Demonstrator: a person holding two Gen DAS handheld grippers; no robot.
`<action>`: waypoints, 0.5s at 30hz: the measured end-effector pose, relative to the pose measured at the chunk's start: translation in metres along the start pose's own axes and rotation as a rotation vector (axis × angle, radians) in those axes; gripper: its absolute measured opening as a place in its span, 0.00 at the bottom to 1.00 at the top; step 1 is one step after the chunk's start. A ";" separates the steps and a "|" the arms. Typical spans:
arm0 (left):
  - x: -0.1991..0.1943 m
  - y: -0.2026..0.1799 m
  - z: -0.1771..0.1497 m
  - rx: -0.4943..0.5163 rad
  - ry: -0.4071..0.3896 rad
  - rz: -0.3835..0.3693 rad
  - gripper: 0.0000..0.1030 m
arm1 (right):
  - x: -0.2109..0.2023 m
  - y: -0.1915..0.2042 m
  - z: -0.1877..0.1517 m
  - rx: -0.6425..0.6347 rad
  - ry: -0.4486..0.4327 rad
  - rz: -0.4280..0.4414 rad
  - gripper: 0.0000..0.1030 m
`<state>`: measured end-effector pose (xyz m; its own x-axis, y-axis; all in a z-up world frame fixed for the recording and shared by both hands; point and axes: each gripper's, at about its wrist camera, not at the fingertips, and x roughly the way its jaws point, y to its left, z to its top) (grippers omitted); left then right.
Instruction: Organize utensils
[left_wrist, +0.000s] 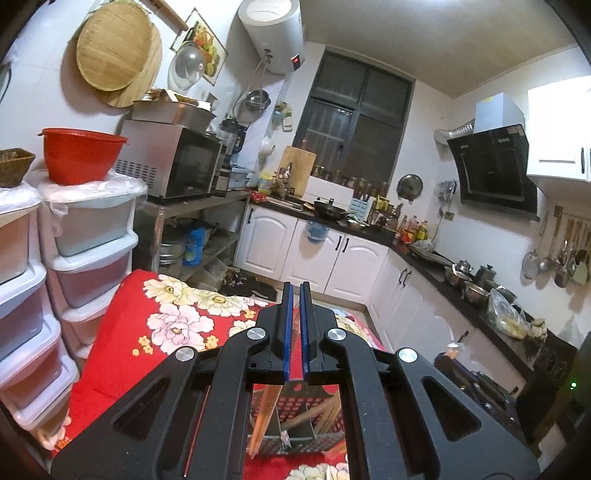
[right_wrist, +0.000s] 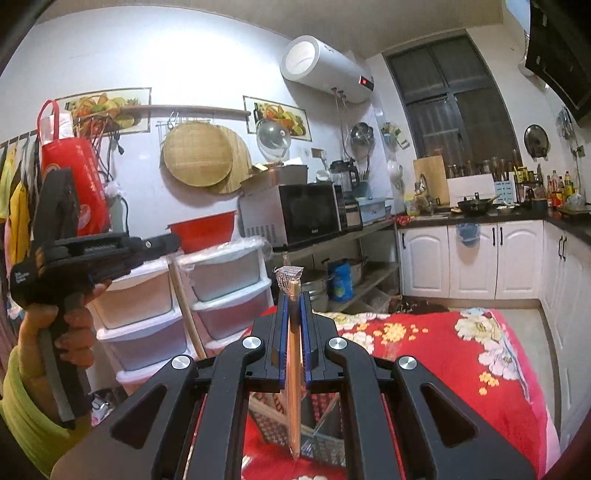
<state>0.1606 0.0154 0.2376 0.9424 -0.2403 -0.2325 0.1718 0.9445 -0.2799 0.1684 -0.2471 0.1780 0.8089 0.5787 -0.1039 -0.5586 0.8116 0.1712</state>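
My left gripper (left_wrist: 295, 287) is shut, its blue pads almost touching. A pale wooden chopstick (left_wrist: 264, 417) slants down from it over a perforated metal utensil holder (left_wrist: 295, 430) with sticks inside. In the right wrist view a hand holds that left gripper (right_wrist: 170, 246) at the left, and the chopstick (right_wrist: 186, 310) hangs from its tip. My right gripper (right_wrist: 294, 295) is shut on an upright pair of chopsticks in a clear wrapper (right_wrist: 294, 354). Their lower end hangs just above the holder (right_wrist: 325, 417).
The holder stands on a table under a red flowered cloth (right_wrist: 443, 354). Stacked plastic drawers (left_wrist: 92, 251) with a red basin (left_wrist: 79, 155) rise at the left. Behind are a microwave (left_wrist: 173, 166) on a shelf and white cabinets (left_wrist: 332, 254) beneath a cluttered counter.
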 end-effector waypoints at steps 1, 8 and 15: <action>0.003 0.000 0.002 -0.003 0.000 0.003 0.00 | 0.001 -0.002 0.003 0.000 -0.008 -0.001 0.06; 0.021 -0.001 0.012 -0.007 -0.009 0.017 0.00 | 0.008 -0.017 0.015 0.013 -0.048 -0.019 0.06; 0.051 -0.008 0.005 0.002 0.002 0.008 0.00 | 0.018 -0.033 0.013 0.023 -0.055 -0.050 0.06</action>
<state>0.2086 -0.0029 0.2325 0.9432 -0.2334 -0.2364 0.1649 0.9467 -0.2767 0.2039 -0.2642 0.1834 0.8451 0.5313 -0.0593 -0.5130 0.8372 0.1896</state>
